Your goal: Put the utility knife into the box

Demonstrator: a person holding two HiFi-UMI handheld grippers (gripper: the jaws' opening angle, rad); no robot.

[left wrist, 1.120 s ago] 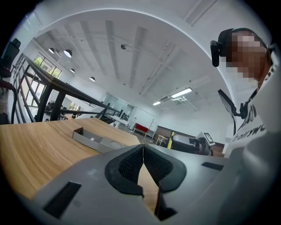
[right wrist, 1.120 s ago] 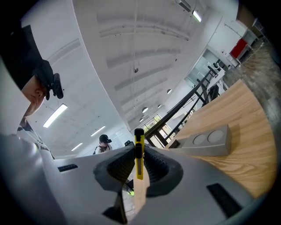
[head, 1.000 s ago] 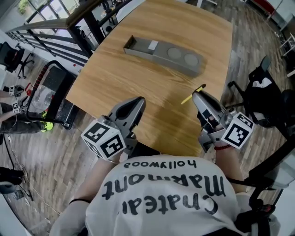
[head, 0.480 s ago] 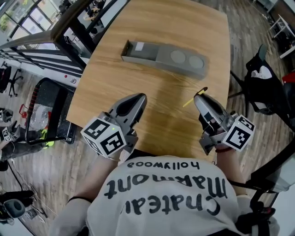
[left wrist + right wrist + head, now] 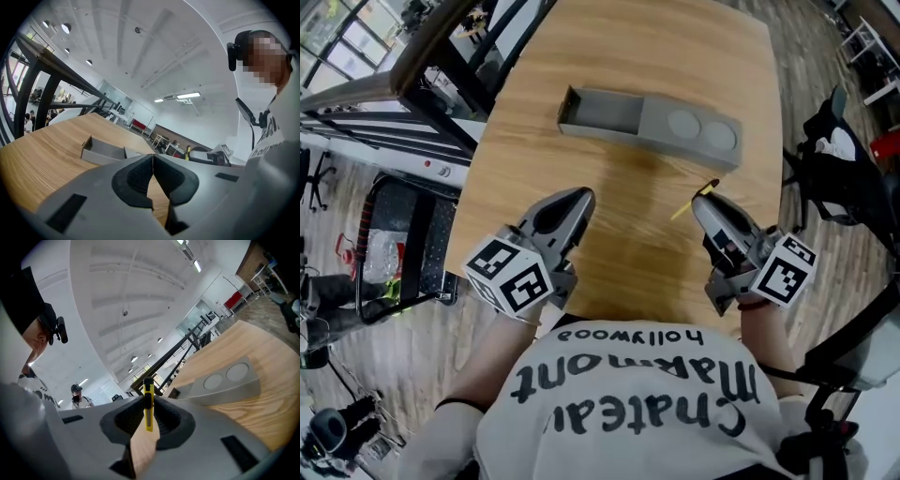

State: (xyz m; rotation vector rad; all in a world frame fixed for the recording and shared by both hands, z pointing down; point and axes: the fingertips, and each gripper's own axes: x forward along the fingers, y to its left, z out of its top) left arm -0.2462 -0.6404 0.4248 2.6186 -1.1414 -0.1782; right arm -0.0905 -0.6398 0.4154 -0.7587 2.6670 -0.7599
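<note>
A long grey box [image 5: 649, 124] lies across the far part of the wooden table [image 5: 675, 47]; its left end is an open compartment, its right part a lid with two round dimples. My right gripper [image 5: 709, 199] is shut on a yellow utility knife [image 5: 694, 199], which sticks out past the jaw tips above the table, short of the box. In the right gripper view the knife [image 5: 148, 404] stands upright between the jaws, with the box [image 5: 220, 380] ahead to the right. My left gripper [image 5: 577, 199] is shut and empty, over the table's near left; the box [image 5: 101, 152] lies ahead of it.
A black office chair [image 5: 839, 178] stands right of the table. A dark metal railing [image 5: 450, 56] and a black cart [image 5: 412, 244] are on the left. The table's near edge runs just under both grippers. A person [image 5: 79, 397] stands far off in the right gripper view.
The view has shifted a little; the box now sits slightly further right in the picture. Both grippers stay nearly where they were, the knife still held in the right one.
</note>
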